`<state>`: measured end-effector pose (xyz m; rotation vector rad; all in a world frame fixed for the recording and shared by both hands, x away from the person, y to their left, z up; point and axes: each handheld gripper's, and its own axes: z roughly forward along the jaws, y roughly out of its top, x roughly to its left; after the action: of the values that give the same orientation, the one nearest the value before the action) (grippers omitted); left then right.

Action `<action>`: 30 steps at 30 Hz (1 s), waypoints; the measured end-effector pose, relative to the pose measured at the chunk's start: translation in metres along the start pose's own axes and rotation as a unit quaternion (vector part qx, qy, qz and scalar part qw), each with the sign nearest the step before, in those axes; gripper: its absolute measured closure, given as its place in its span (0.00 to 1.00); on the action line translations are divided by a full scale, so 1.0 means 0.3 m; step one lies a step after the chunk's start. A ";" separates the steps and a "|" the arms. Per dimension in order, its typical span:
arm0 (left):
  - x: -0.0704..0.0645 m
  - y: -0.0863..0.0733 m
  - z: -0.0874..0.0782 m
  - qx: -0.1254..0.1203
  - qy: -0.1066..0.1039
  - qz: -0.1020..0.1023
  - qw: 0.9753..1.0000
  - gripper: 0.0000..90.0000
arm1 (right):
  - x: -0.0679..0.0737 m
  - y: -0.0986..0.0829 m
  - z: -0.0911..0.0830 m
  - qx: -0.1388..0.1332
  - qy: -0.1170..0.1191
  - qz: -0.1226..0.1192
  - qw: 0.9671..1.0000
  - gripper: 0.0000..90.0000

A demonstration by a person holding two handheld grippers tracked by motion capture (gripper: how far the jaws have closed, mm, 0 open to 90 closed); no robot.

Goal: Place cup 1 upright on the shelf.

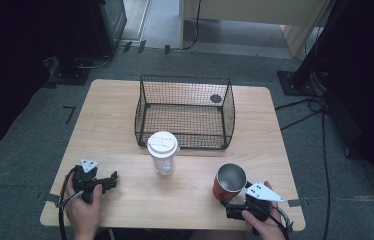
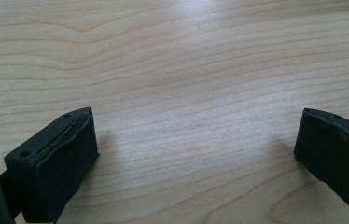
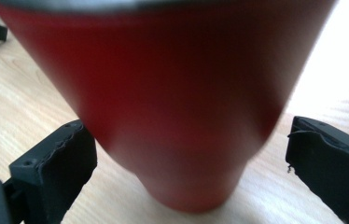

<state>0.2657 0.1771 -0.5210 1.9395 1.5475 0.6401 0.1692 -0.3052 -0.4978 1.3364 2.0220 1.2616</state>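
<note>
R gripper (image 1: 227,201) is at the near-right part of the table (image 1: 120,145), jaws spread wide w/ the red cup (image 1: 229,182) sitting between them, not pinched yet afaict. In the right gripper view the red cup (image 3: 163,102) stands upright on the wood, gaps on both sides. L gripper (image 1: 109,182) is also wide open over bare table near-left, holding nothing. Clear lidded cup (image 1: 162,152) is mid-table, just in front of the wire basket (image 1: 185,107).
</note>
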 end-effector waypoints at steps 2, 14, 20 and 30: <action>0.000 0.000 0.000 0.000 0.000 0.000 1.000 0.00 | 0.009 0.009 0.005 -0.003 -0.005 0.003 1.000 0.03; 0.000 0.000 0.000 0.000 0.000 0.000 1.000 0.00 | 0.050 0.038 0.044 -0.017 -0.038 -0.002 0.999 0.07; 0.000 0.000 0.000 0.001 0.000 0.001 1.000 0.00 | 0.056 0.040 0.044 -0.018 -0.043 -0.010 0.999 0.08; 0.000 0.000 0.000 0.000 0.000 0.001 1.000 0.00 | 0.068 0.070 0.034 -0.029 -0.046 -0.010 0.998 0.08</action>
<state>0.2657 0.1772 -0.5210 1.9408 1.5463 0.6408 0.1779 -0.2797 -0.4824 1.3206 1.9173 1.2179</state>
